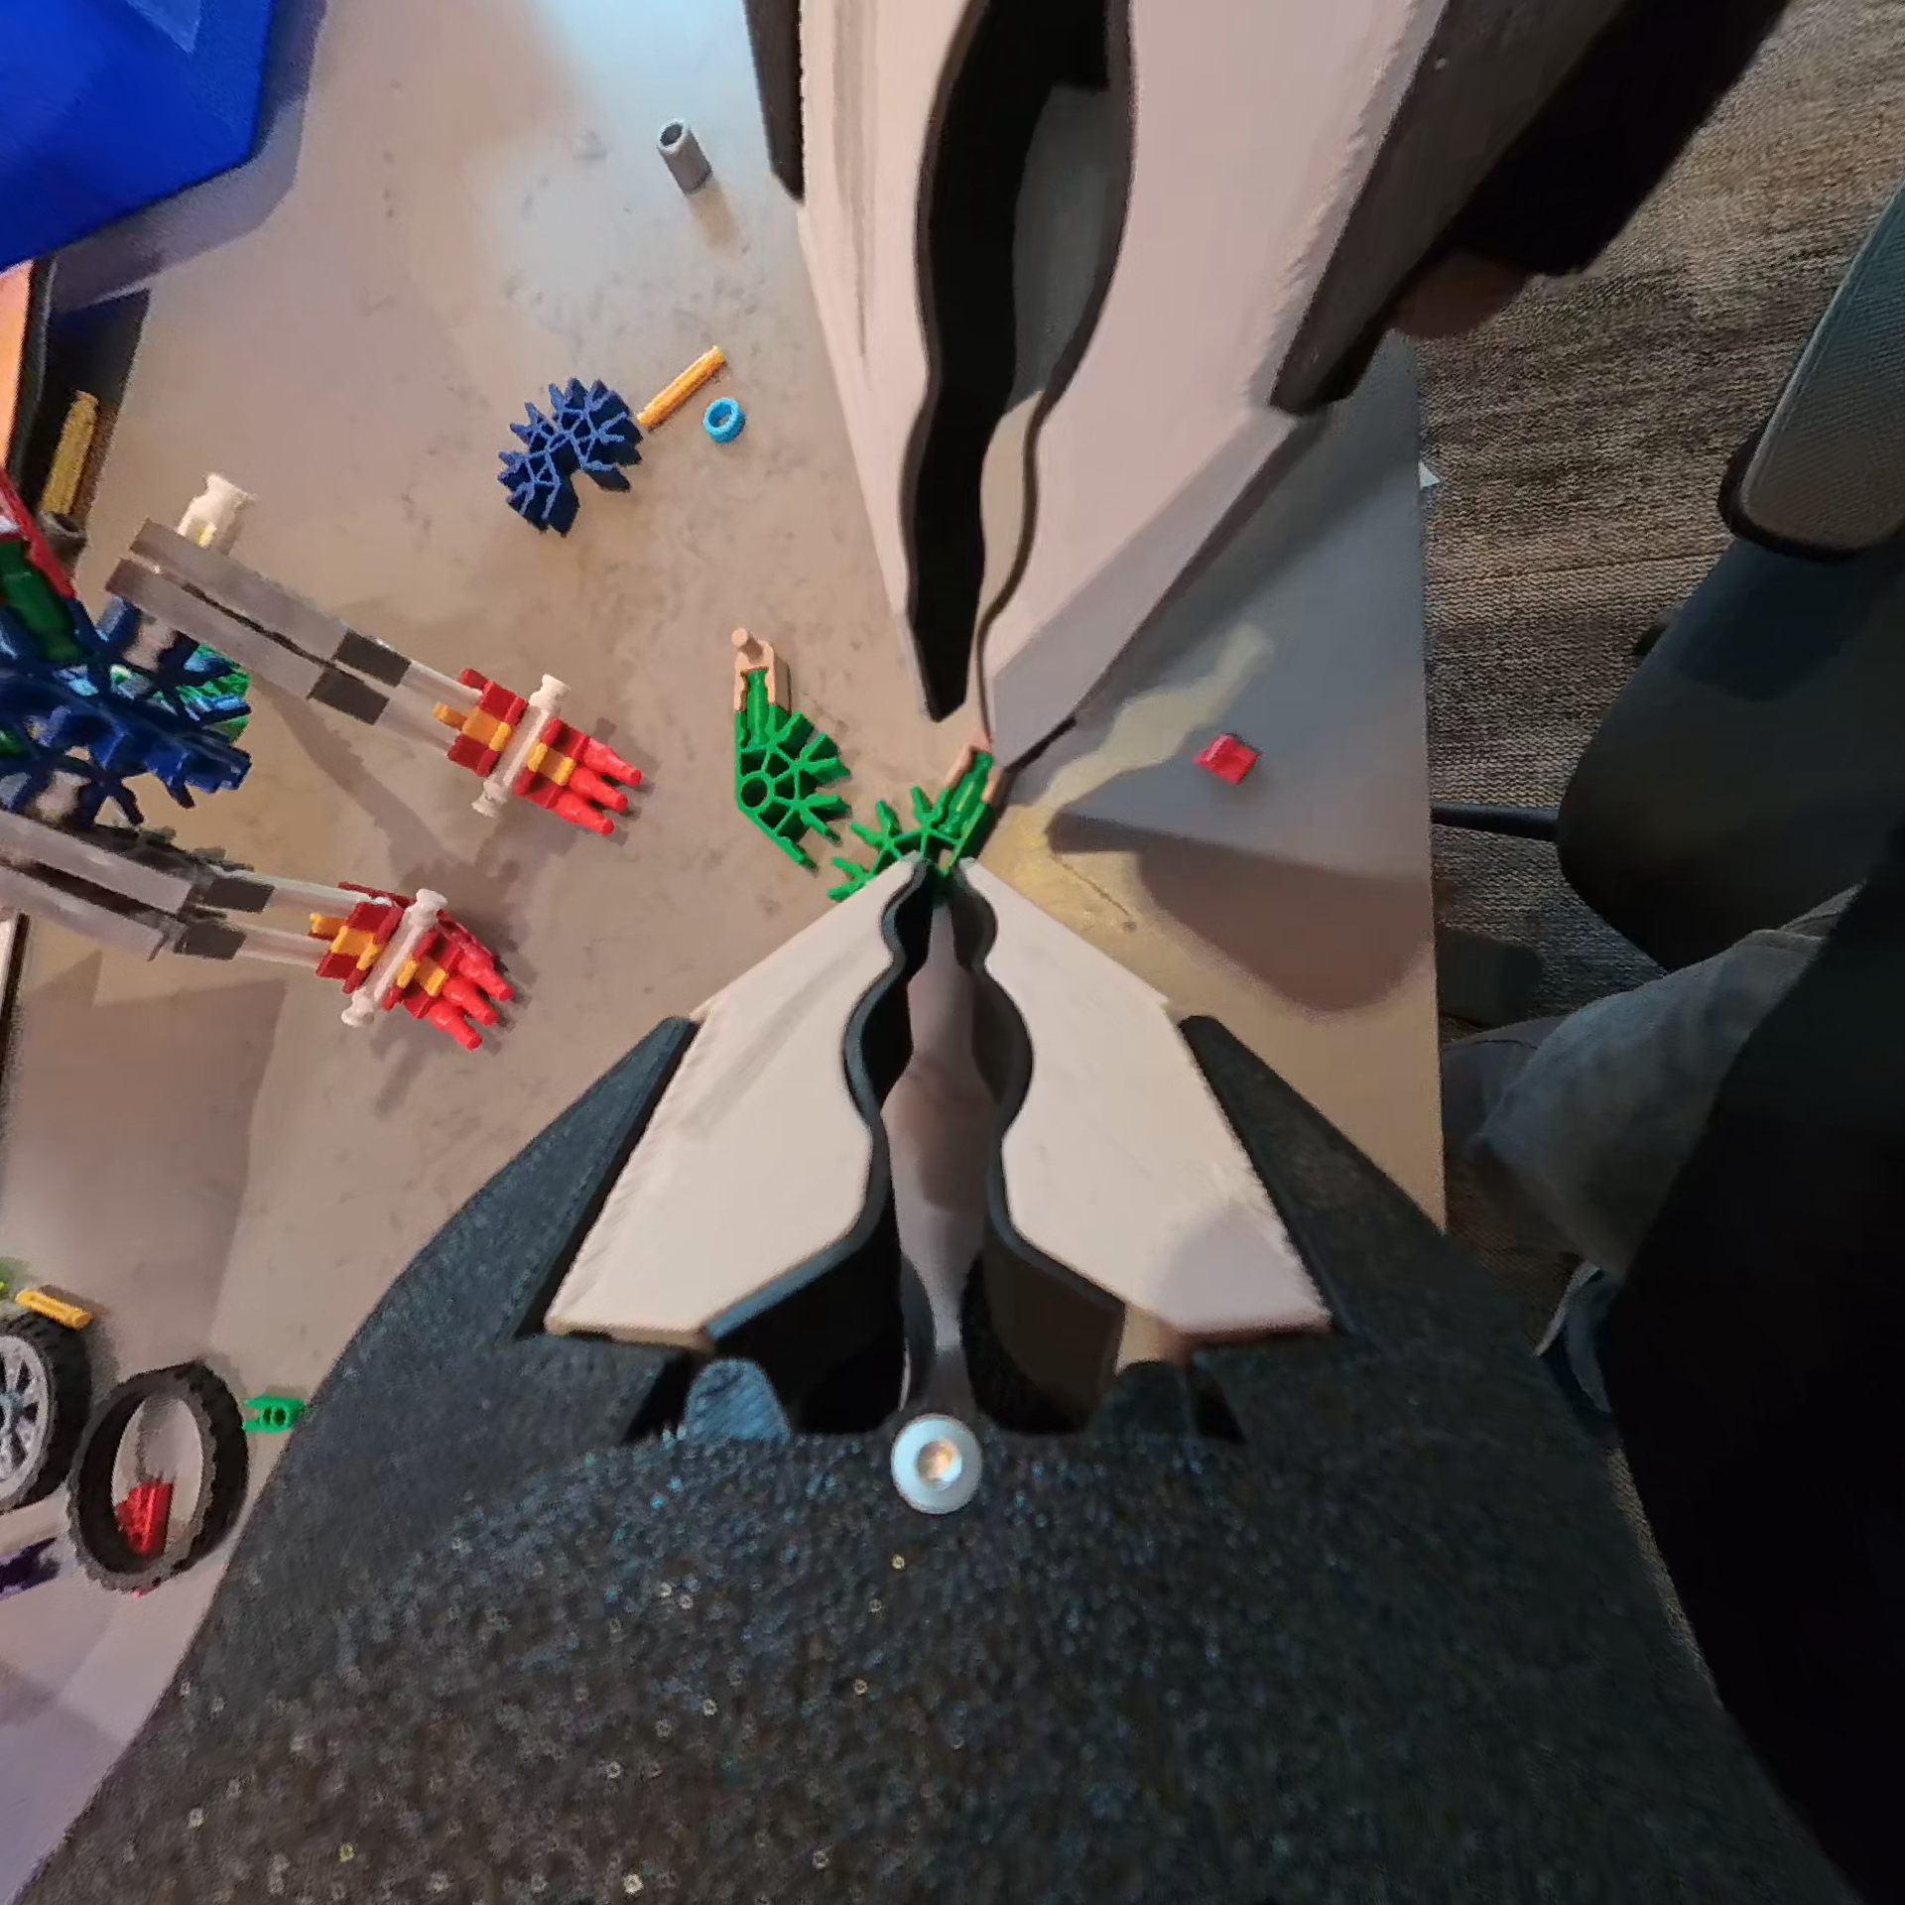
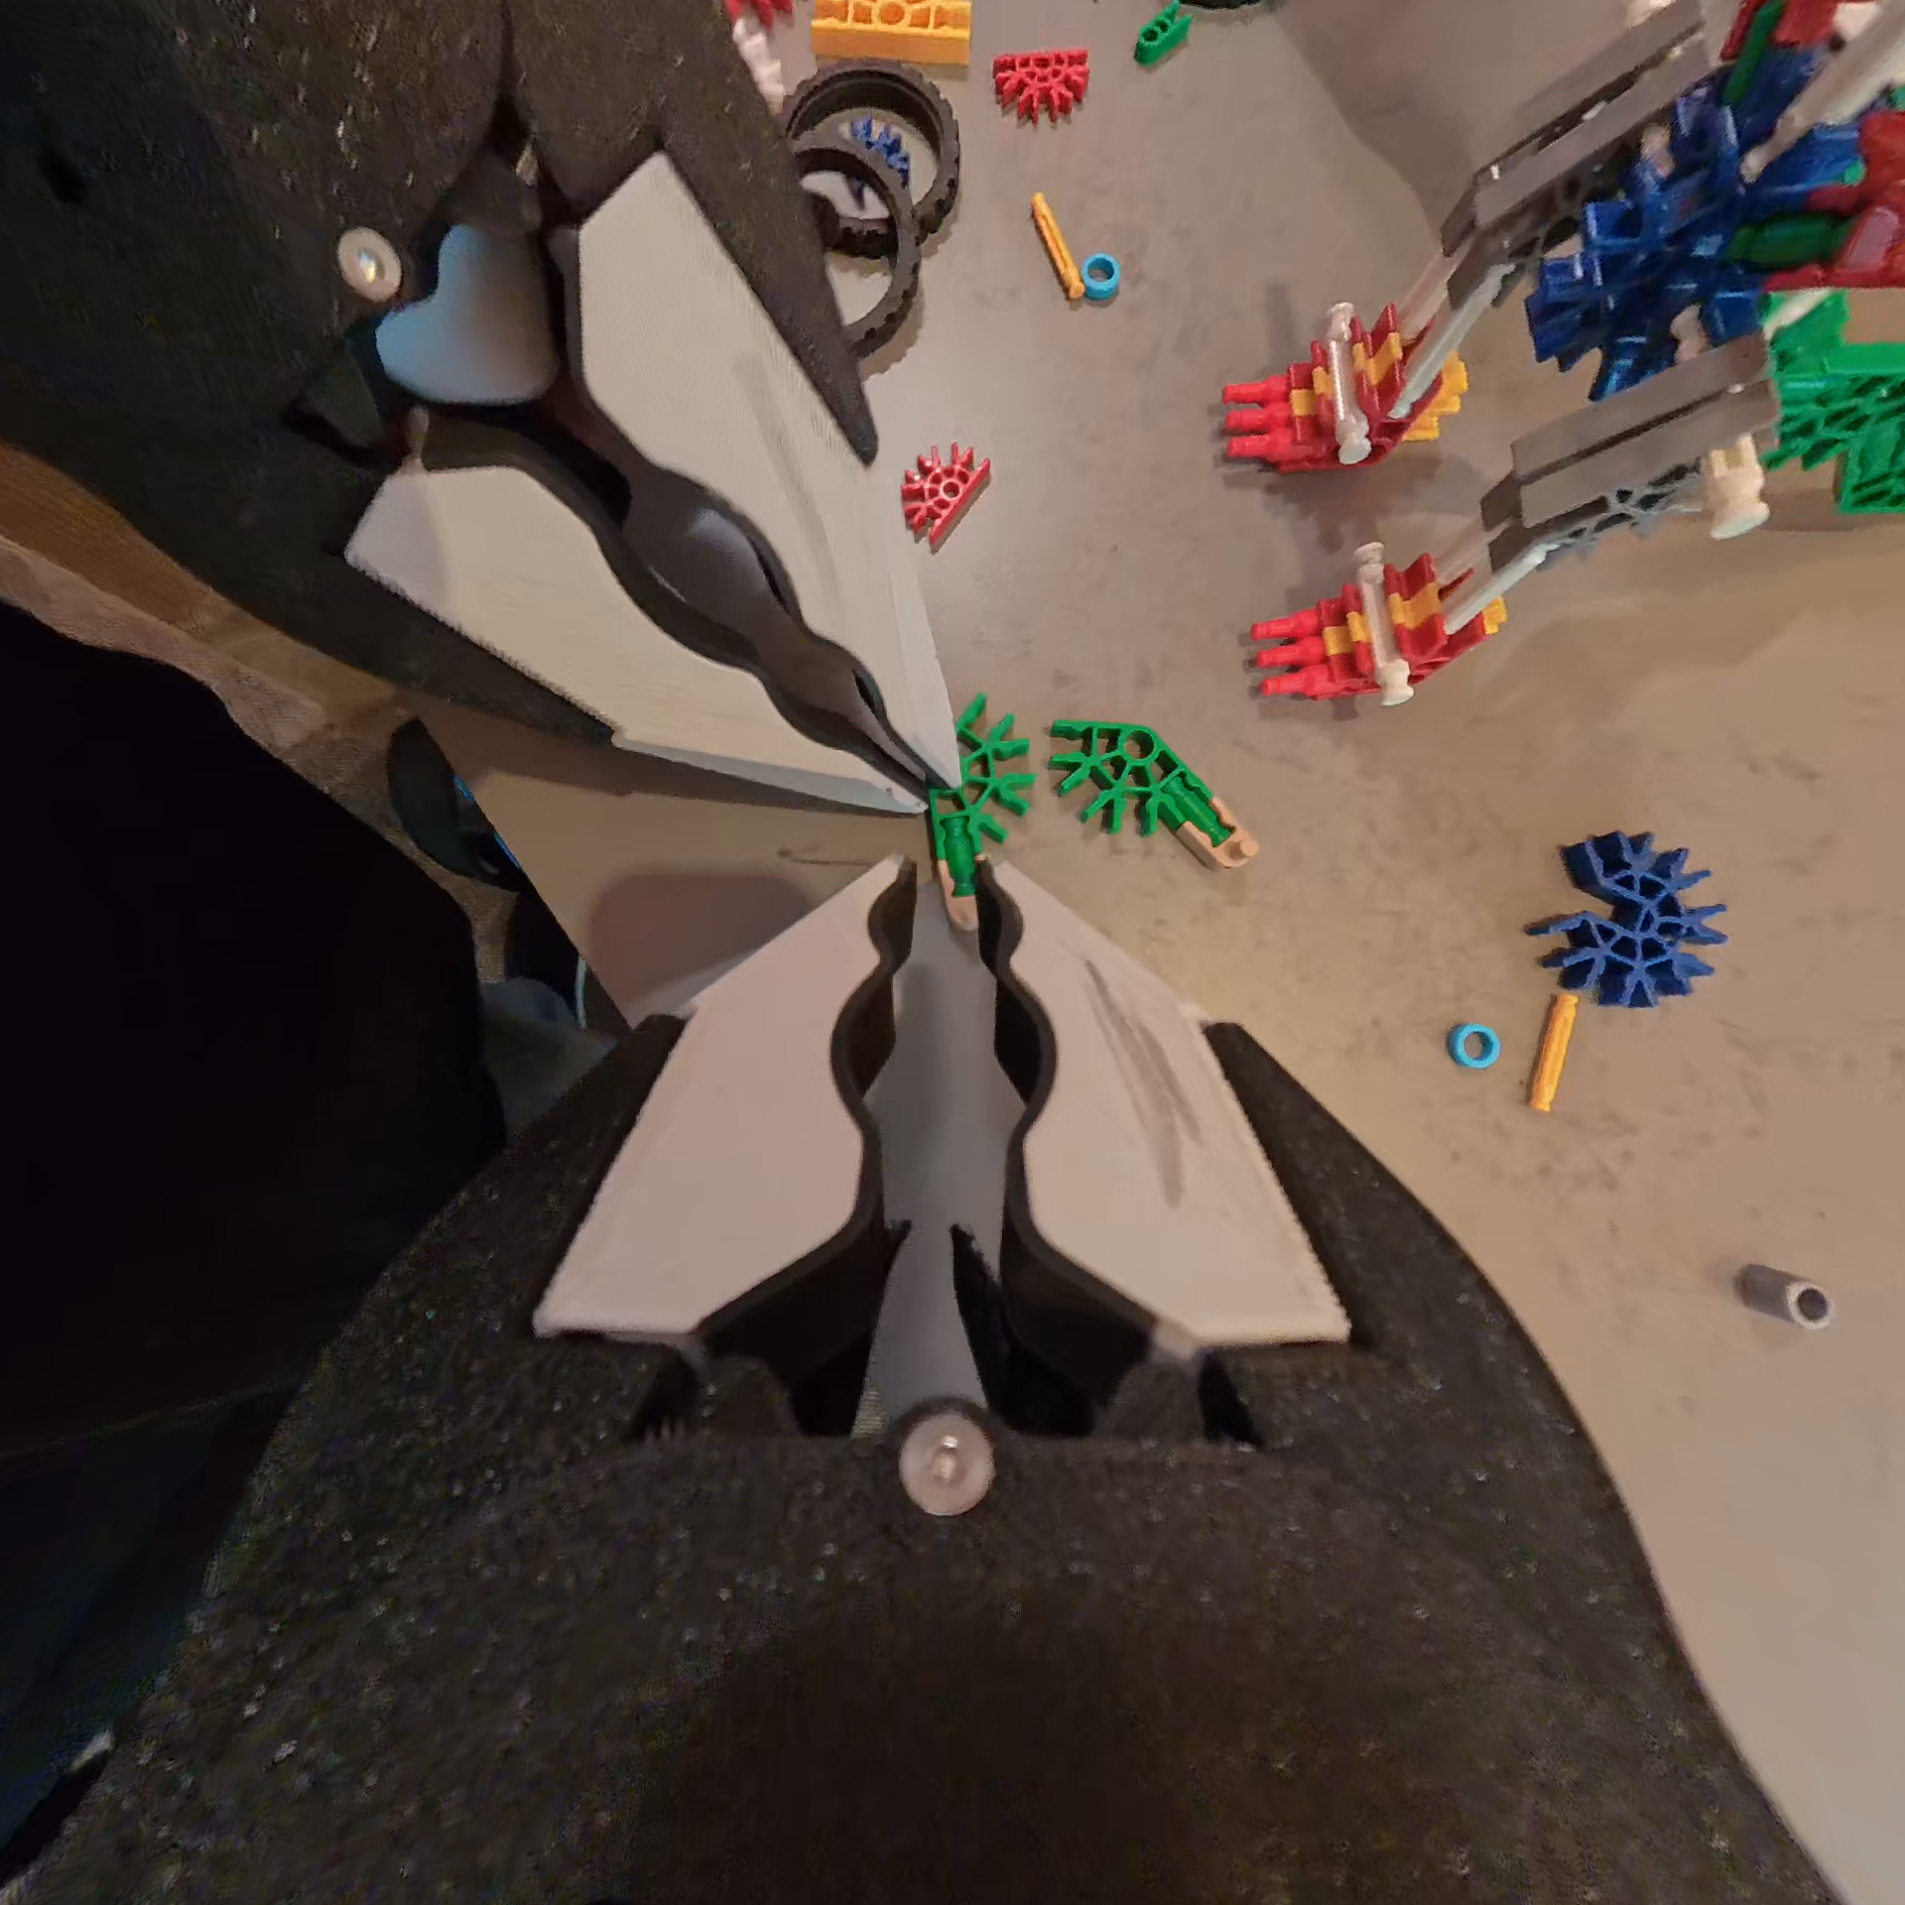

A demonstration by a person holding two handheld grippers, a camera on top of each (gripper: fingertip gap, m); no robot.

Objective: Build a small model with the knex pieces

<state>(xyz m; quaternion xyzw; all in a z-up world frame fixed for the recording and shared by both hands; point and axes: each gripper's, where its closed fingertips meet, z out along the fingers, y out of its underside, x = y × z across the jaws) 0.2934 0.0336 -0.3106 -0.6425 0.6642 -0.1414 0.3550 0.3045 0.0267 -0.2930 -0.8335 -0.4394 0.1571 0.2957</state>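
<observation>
My left gripper (image 1: 933, 876) is shut on a green fan-shaped connector (image 1: 902, 835) just above the tabletop. A short green rod with a tan end piece (image 1: 974, 771) sticks out of that connector. My right gripper (image 2: 946, 876) is shut on that tan end piece (image 2: 959, 895). The two grippers meet tip to tip on this one small assembly (image 2: 979, 773). The right gripper shows from above in the left wrist view (image 1: 979, 737). The left gripper shows at upper left in the right wrist view (image 2: 923, 789). A second green connector with a tan end piece (image 1: 783, 763) (image 2: 1134, 773) lies on the table beside them.
A built model with two red claw ends (image 1: 546, 753) (image 2: 1340, 402) stands nearby. Loose parts lie about: blue connectors (image 1: 572, 454), orange rod (image 1: 680, 387), blue ring (image 1: 725, 421), grey tube (image 1: 686, 155), red piece (image 1: 1225, 760), tyres (image 2: 876, 134). The table edge (image 1: 1428, 722) borders a chair (image 1: 1752, 722).
</observation>
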